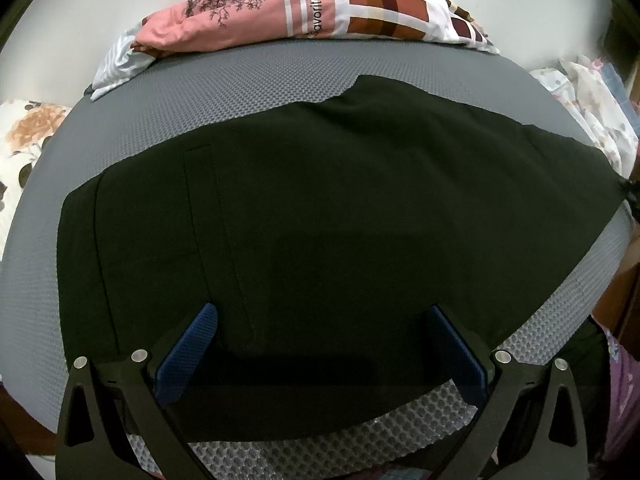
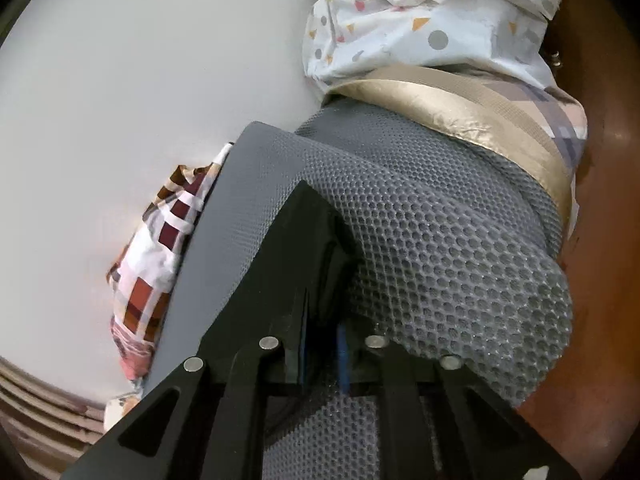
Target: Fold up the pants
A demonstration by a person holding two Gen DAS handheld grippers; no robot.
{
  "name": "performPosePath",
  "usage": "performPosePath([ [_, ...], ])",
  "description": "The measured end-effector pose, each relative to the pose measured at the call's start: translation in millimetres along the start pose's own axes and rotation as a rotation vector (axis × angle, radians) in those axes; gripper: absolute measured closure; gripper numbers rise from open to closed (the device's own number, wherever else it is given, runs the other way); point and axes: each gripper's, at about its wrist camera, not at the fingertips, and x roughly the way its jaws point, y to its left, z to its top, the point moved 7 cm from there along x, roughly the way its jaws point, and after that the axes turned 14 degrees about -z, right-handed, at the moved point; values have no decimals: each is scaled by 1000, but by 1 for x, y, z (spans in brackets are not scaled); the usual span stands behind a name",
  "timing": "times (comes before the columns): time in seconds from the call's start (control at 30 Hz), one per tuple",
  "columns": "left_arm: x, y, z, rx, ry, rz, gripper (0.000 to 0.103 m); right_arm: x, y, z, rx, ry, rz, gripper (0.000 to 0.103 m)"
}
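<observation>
- Two grippers in play, one pair of black pants (image 1: 320,208) spread flat on the grey honeycomb mat (image 1: 168,120), covering most of it.
- Handling, my read: light, limp fabric, no stiffness; it will drape and sag from any pinch point. Matte weave against the textured mat, so dragging may bunch it. Lift, don't slide.
- Where to grab: at hems or edges, both layers together; a seam line runs up the left part of the cloth and gives a straight fold reference.
- Left gripper (image 1: 320,344): jaws wide apart, blue pads (image 1: 188,356) straddling the near edge of the pants, nothing clamped. Cloth lies between and ahead of the fingers.
- Right gripper (image 2: 324,344): jaws nearly closed; black cloth (image 2: 304,240) sits between them and peaks upward from there, so it looks pinched on a corner of the pants, raised off the mat.
- Right wrist view also shows the mat's edge curled up beside that corner; can't tell whether mat is caught too.
- Pillow (image 1: 304,4) at the far end, well apart from the pants.
</observation>
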Motion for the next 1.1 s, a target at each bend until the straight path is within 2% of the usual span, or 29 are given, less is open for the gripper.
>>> performPosePath([
  [0.07,0,0,0,-2,-1,-3,0,4,5,1,5,-5,15,75],
  [0.1,0,1,0,-6,-1,-6,0,4,7,3,-13,-12,-11,77],
  [0.13,0,1,0,-11,-3,-10,0,5,9,3,-22,-10,-36,88],
  [0.23,-1,2,2,-27,-9,-21,0,-5,23,3,-36,-34,-35,91],
  [0.3,-3,3,2,-40,-16,-31,0,-18,41,0,-74,-64,-12,91],
  [0.47,-5,5,5,-65,-24,-46,0,-52,123,-26,-235,-102,84,91],
  [0.57,-6,6,6,-79,-30,-59,0,-58,179,-64,-373,-84,118,91],
  [0.63,-7,6,6,-85,-33,-68,0,-55,201,-89,-444,-64,122,91],
  [0.77,-8,3,6,-86,-36,-80,0,-32,240,-160,-627,-6,101,91],
  [0.9,-8,-1,6,-81,-29,-96,0,-4,249,-216,-736,48,46,91],
  [1.1,-6,-5,8,-78,-26,-115,0,-1,254,-249,-800,64,46,91],
])
